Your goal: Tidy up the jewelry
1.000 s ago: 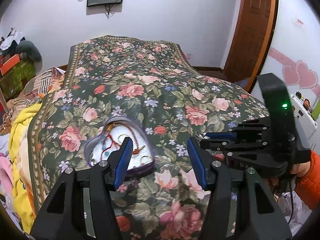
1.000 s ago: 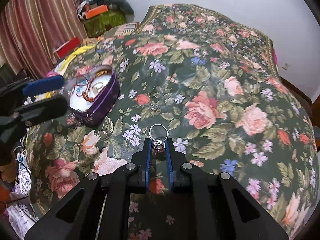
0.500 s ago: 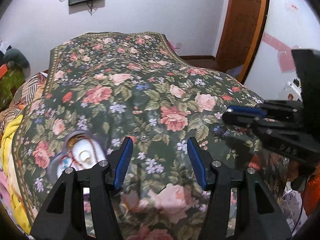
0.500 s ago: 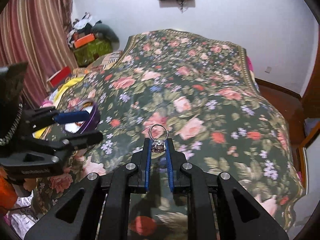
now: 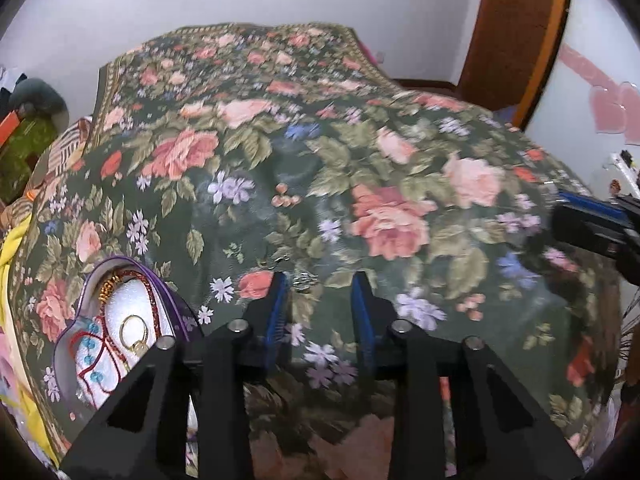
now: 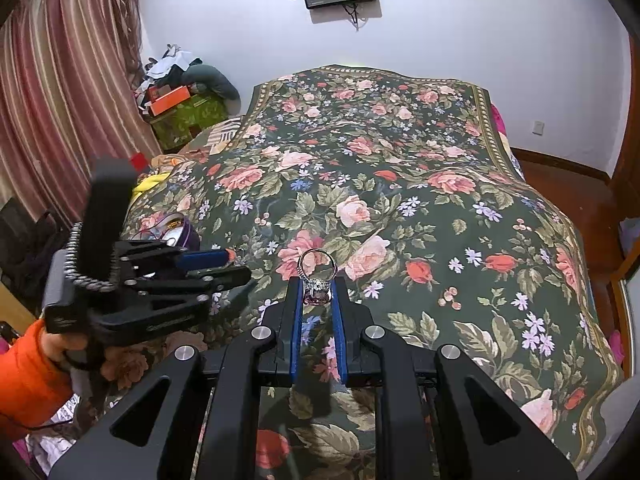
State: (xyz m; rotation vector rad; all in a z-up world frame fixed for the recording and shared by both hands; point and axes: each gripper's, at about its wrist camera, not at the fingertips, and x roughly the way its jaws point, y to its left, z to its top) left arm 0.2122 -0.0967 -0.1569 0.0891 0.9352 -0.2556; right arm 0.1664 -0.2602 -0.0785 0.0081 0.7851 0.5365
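Note:
My right gripper (image 6: 316, 290) is shut on a silver ring with a purple stone (image 6: 317, 280) and holds it up above the floral bedspread. My left gripper (image 5: 319, 284) is open, low over the bedspread, with a small silver jewelry piece (image 5: 304, 279) lying between its fingertips. A purple heart-shaped jewelry box (image 5: 116, 336) with a white lining sits to the left; it holds a gold ring, a red cord and beads. The box also shows in the right wrist view (image 6: 176, 234) behind the left gripper (image 6: 216, 268).
The floral bedspread (image 6: 400, 200) covers the whole bed. A curtain (image 6: 60, 120) and a pile of boxes and clothes (image 6: 180, 88) stand at the left. A wooden door (image 5: 516, 28) is at the far right. Yellow bedding (image 5: 10, 240) lies by the bed's left edge.
My left gripper has dropped toward the bedspread and narrowed around the small silver piece. My right gripper has lifted and pulled back with the ring still in it.

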